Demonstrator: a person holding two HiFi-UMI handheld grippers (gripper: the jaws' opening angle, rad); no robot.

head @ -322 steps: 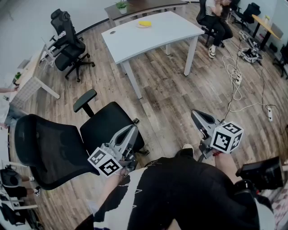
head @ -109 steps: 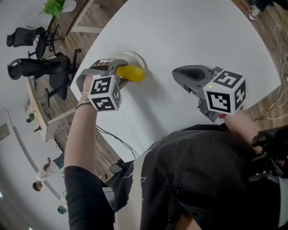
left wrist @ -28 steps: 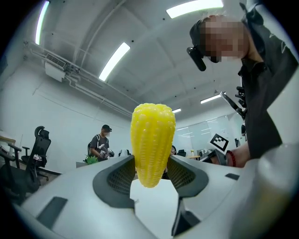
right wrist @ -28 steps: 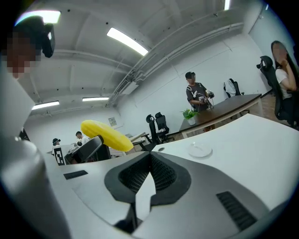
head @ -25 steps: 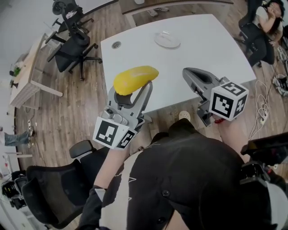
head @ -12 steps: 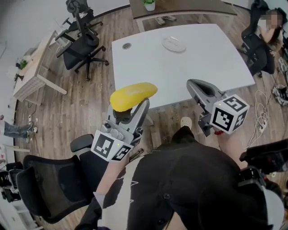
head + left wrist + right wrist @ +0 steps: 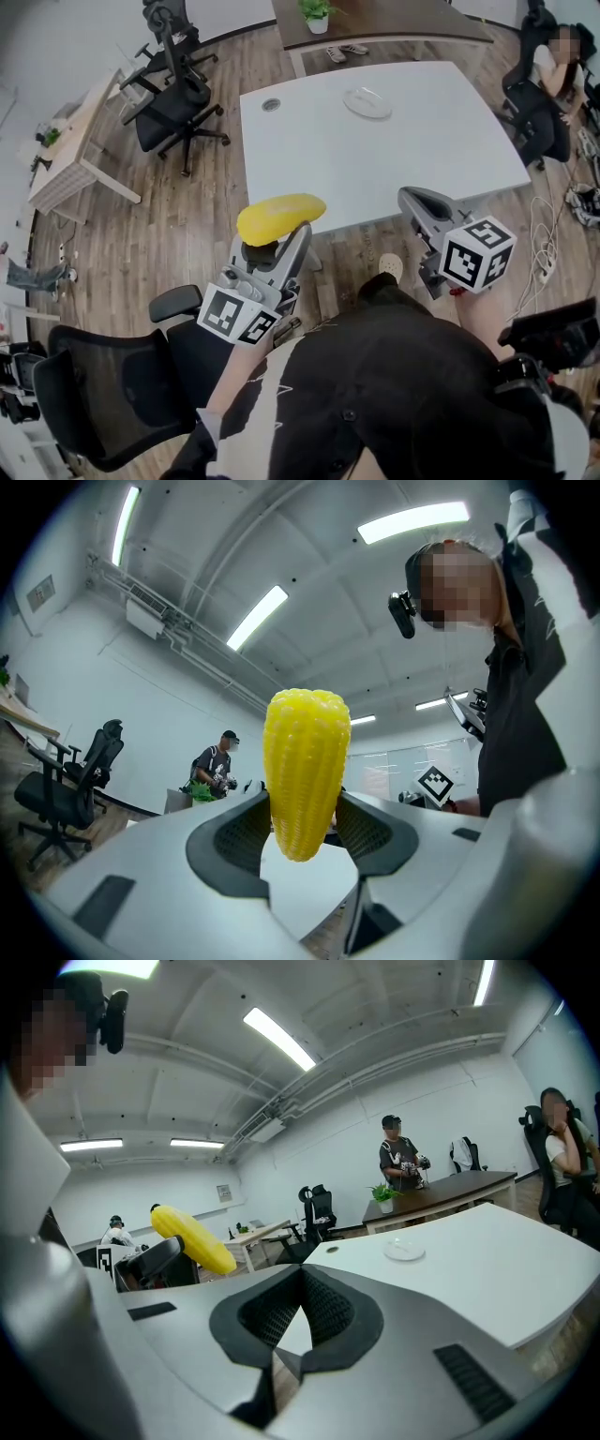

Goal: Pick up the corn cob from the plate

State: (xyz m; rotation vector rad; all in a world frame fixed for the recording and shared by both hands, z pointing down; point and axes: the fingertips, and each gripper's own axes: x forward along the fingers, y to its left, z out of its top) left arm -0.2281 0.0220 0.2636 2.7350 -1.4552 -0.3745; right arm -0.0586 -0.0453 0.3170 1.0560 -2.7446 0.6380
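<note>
From the head view, the left tongs (image 7: pixel 281 239) are clenched on the yellow corn cob (image 7: pixel 279 217). The corn lies crosswise at the tips of the tongs, up in the air over the wood floor (image 7: pixel 187 216), just in front of the near edge of the white counter (image 7: pixel 422 150). The plate (image 7: pixel 367 102) sits on the far part of the counter, well apart from the corn. The right tongs (image 7: pixel 417 202) are held up beside the counter's near edge, and nothing is in them. A black chair (image 7: pixel 178 98) stands on the floor to the left of the counter.

In the left gripper view, the corn cob (image 7: pixel 306 761) stands upright between the two dark pads of the left tongs (image 7: pixel 302 829). Both pads press on its lower sides, and its top pokes up above them.

In the right gripper view, the right tongs (image 7: pixel 300 1312) are clenched, with the pads meeting at the tips and nothing between them. Off to the left is the corn cob (image 7: pixel 192 1238), tilted in the other tongs. The plate (image 7: pixel 404 1252) lies on the white counter (image 7: pixel 497 1269) ahead. Behind it, a small green plant (image 7: pixel 384 1192) stands on a brown desk (image 7: pixel 450 1190).
</note>
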